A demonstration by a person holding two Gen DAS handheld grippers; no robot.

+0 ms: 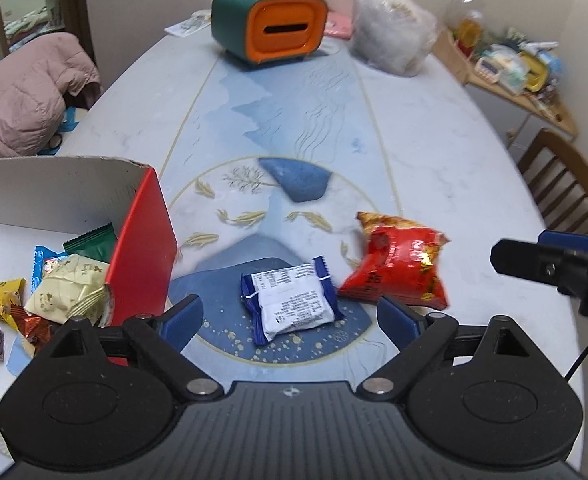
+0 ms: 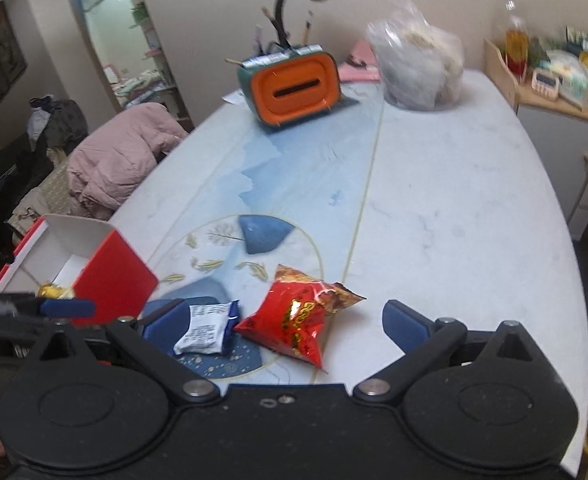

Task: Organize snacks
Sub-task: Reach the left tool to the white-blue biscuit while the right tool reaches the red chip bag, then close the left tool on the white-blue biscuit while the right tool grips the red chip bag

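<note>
A blue and white snack packet (image 1: pixel 291 300) lies on the table between the spread fingers of my open left gripper (image 1: pixel 289 316). A red snack bag (image 1: pixel 398 268) lies just right of it. A red box with a white inside (image 1: pixel 143 240) stands at the left and holds several wrapped snacks (image 1: pixel 67 288). In the right wrist view, my open right gripper (image 2: pixel 283 322) hovers over the red bag (image 2: pixel 298 316), with the blue and white packet (image 2: pixel 207 326) by its left finger and the box (image 2: pixel 113 280) further left. The right gripper also shows in the left wrist view (image 1: pixel 534 264).
An orange and green tissue box (image 1: pixel 269 28) with pens and a filled clear plastic bag (image 1: pixel 390 32) stand at the table's far end. A pink jacket (image 1: pixel 25 88) lies on a chair at left. A wooden chair (image 1: pixel 566 184) and a cluttered shelf (image 1: pixel 510 68) are at right.
</note>
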